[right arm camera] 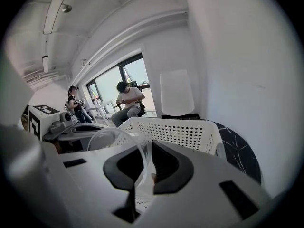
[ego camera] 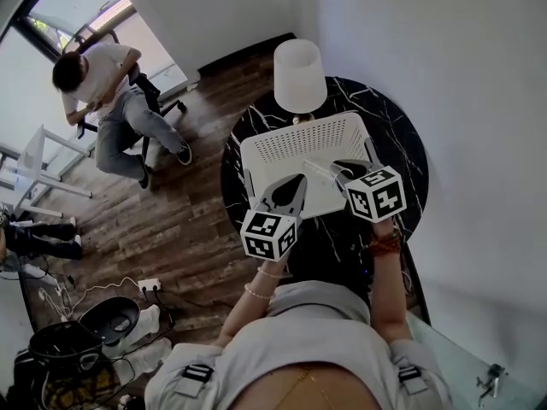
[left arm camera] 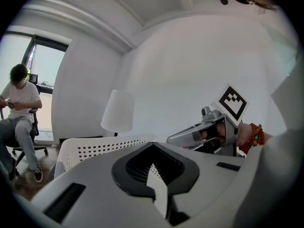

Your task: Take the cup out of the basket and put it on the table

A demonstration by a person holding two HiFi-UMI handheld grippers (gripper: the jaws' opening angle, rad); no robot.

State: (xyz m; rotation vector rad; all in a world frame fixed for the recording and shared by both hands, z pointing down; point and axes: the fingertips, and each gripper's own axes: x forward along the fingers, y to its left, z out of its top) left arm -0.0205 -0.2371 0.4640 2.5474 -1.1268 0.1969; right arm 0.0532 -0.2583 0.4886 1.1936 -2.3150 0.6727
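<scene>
The fingers (right arm camera: 172, 169) of your right gripper (right arm camera: 145, 145) are pinched on the thin wall of the clear cup (right arm camera: 135, 148), close under its rim, with what looks like one finger inside the mouth and one outside; the cup hangs from that pinch over the white perforated basket (right arm camera: 175, 132), not yet on the dark marbled surface (right arm camera: 240, 151); your left gripper (left arm camera: 152, 147) has its fingers drawn together on nothing and hovers just beside the right one, above the basket's near edge. Judge the cup as very light, see-through plastic, so soft in the wall and probably slick; a hard squeeze will likely buckle or crack it, while a slack one may let it slide or swing; the rolled rim is its stiffest part, so the hold you have, near that rim, is the sensible place; grip only as firmly as it takes to stop it pivoting. Because it weighs so little, it may tip or skate when released; choose a bare patch of surface away from the lamp (ego camera: 299, 75), bring it down base first and level, and let it settle before you let go.
</scene>
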